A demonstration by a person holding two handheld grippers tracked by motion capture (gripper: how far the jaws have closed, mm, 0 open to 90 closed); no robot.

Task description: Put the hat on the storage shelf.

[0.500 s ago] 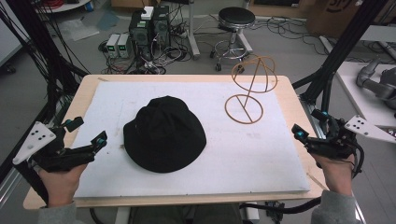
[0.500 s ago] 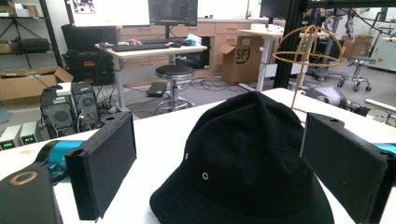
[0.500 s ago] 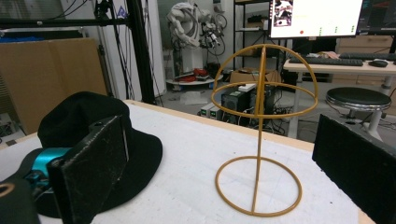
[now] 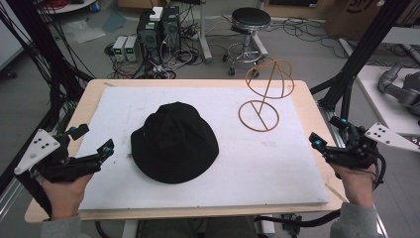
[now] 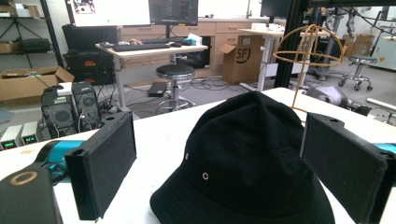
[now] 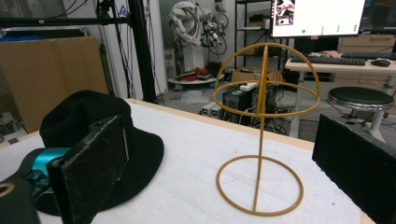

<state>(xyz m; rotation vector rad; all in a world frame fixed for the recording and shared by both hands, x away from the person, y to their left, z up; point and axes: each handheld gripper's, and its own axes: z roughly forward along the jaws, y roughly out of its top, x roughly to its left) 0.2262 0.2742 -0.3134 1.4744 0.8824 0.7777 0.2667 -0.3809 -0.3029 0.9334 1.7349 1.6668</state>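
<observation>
The left gripper (image 4: 91, 141) sits wide open and empty at the left edge of the table (image 4: 307, 94), its jaws aimed at the black bucket hat (image 4: 174, 142); in the left gripper view the jaws frame the hat (image 5: 247, 163) with a clear gap on either side. The right gripper (image 4: 327, 134) is likewise spread wide with nothing in it, off the right edge of the white mat (image 4: 277, 163) and facing the gold wire hat stand (image 4: 265, 94). The hat lies near the middle of the mat, crown up and brim flat, well apart from the stand. The likely trouble, as I judge it: the soft crown could crumple or slip if only one layer of fabric is pinched, and the light stand, resting on a thin ring base, could tip or slide if the hat is dragged onto it sideways or a jaw knocks its post. The hat is roughly round, its vertical axis pointing straight up, with no clear long axis; the stand's post rises upright to its dome.
</observation>
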